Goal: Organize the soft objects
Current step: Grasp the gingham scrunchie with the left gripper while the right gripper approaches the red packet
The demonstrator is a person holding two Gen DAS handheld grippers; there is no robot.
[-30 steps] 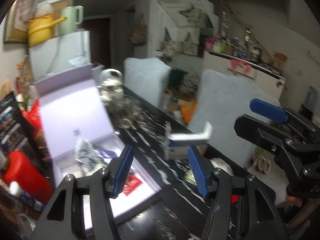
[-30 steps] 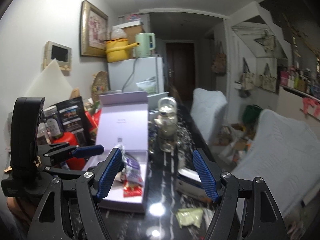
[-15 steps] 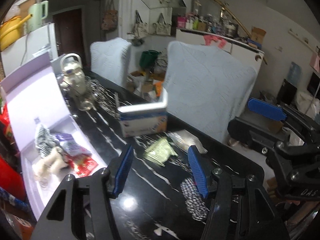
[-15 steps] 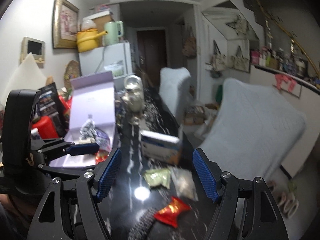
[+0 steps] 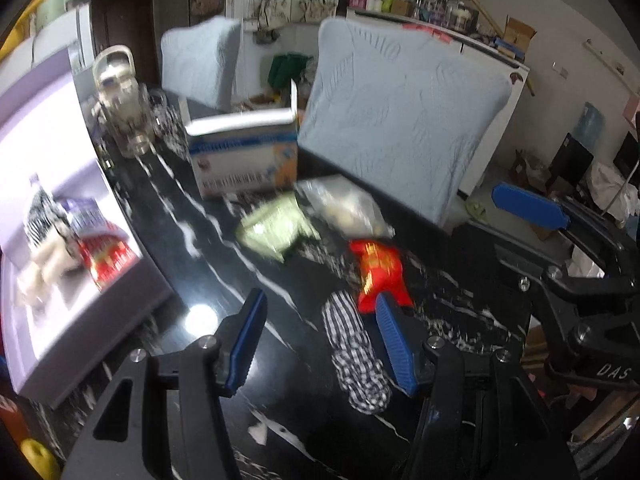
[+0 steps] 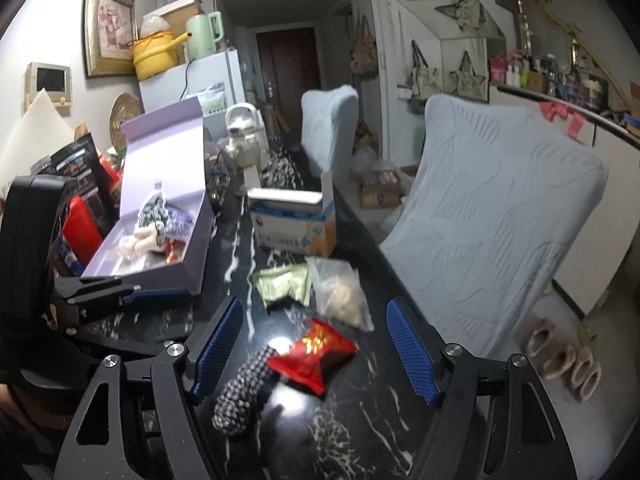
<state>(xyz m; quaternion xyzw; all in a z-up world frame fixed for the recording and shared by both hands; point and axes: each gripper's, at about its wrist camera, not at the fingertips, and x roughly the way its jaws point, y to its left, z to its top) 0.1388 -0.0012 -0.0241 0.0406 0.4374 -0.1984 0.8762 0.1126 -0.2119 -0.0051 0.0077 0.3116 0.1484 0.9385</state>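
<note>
On the black marble table lie a checked fabric roll (image 5: pixel 356 356) (image 6: pixel 244 392), a red snack packet (image 5: pixel 376 270) (image 6: pixel 314 354), a green packet (image 5: pixel 276 228) (image 6: pixel 286 286) and a clear bag (image 5: pixel 344 206) (image 6: pixel 340 292). An open lilac box (image 5: pixel 76 280) (image 6: pixel 160 240) at the left holds more soft items. My left gripper (image 5: pixel 320 328) hovers open above the table, its right finger just over the checked roll. My right gripper (image 6: pixel 316 344) hangs open above the red packet and the roll, holding nothing.
A blue and white carton (image 5: pixel 244 160) (image 6: pixel 294 220) stands beyond the packets, with a teapot (image 5: pixel 120 96) (image 6: pixel 246 136) and glassware behind it. Two covered chairs (image 5: pixel 404 120) (image 6: pixel 504 208) line the table's right edge. Red containers (image 6: pixel 82 228) crowd the left.
Both grippers have come down and tilted toward the table. The packets and checked roll, out of sight a second ago, now lie right under the fingers. Neither opening has changed.
</note>
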